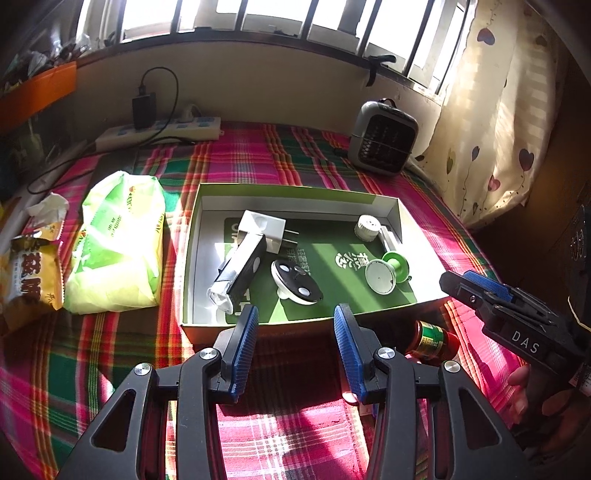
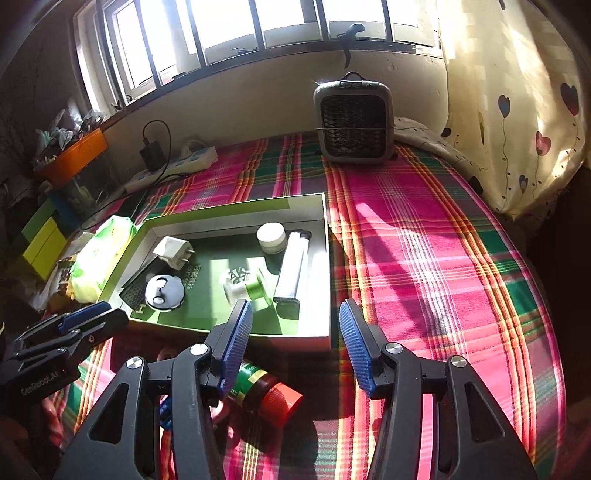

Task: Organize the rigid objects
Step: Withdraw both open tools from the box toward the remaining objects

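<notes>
Left wrist view: left tool [image 1: 295,319] spread wide and empty before the green box [image 1: 207,325], bottle [image 1: 432,341] lying just outside its near edge; right wrist view: right tool [image 2: 295,314] likewise wide and empty, bottle [image 2: 267,387] beneath its left finger.

a wide barred window [image 2: 258,26] spans the top of the frame, and hard sunlight pours through it onto a pink, green and white plaid cloth [image 2: 424,240] covering the surface below. a plain cream wall [image 1: 277,81] runs under the dark sill. at right hangs a cream curtain printed with heart balloons [image 2: 517,110]. in the upper left sits an orange plastic bin of clutter [image 2: 77,155], in shadow.
</notes>
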The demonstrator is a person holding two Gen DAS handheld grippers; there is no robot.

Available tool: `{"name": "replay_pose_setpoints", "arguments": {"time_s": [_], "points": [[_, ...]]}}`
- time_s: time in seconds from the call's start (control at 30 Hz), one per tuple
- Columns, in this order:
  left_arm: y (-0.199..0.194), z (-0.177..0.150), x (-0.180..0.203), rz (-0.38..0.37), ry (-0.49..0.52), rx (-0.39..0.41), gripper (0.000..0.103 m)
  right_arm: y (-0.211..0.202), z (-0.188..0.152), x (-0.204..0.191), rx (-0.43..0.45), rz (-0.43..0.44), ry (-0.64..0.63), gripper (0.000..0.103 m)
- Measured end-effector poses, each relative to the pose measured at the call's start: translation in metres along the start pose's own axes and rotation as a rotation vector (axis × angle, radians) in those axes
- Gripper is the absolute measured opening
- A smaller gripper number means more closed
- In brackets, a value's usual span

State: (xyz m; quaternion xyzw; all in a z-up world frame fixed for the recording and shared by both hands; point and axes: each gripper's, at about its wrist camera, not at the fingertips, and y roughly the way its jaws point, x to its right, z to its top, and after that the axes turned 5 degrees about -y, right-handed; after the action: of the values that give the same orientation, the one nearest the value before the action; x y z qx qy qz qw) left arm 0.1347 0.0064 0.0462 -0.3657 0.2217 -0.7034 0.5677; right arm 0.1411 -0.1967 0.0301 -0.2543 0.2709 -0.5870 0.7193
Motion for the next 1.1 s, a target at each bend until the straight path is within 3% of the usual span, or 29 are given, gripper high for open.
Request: {"name": "replay_pose_setpoints", "arguments": {"time_s": [0.6, 1.0, 1.1], "points": [[-0.013, -0.019, -0.009, 0.0, -0.033, -0.008, 0.042, 0.012, -0.029, -0.014, -0.07, 0.185, -0.095, 0.053], [-0.008, -0.023, -0.007, 0.003, -0.034, -0.027, 0.042, 0.022, -0.032, -0.004, -0.11, 0.191, -0.061, 0.053], [-0.007, -0.024, -0.003, 0.003, -0.029, -0.034, 0.042, 0.02, -0.033, -0.004, -0.102, 0.172, -0.071, 0.046]]}}
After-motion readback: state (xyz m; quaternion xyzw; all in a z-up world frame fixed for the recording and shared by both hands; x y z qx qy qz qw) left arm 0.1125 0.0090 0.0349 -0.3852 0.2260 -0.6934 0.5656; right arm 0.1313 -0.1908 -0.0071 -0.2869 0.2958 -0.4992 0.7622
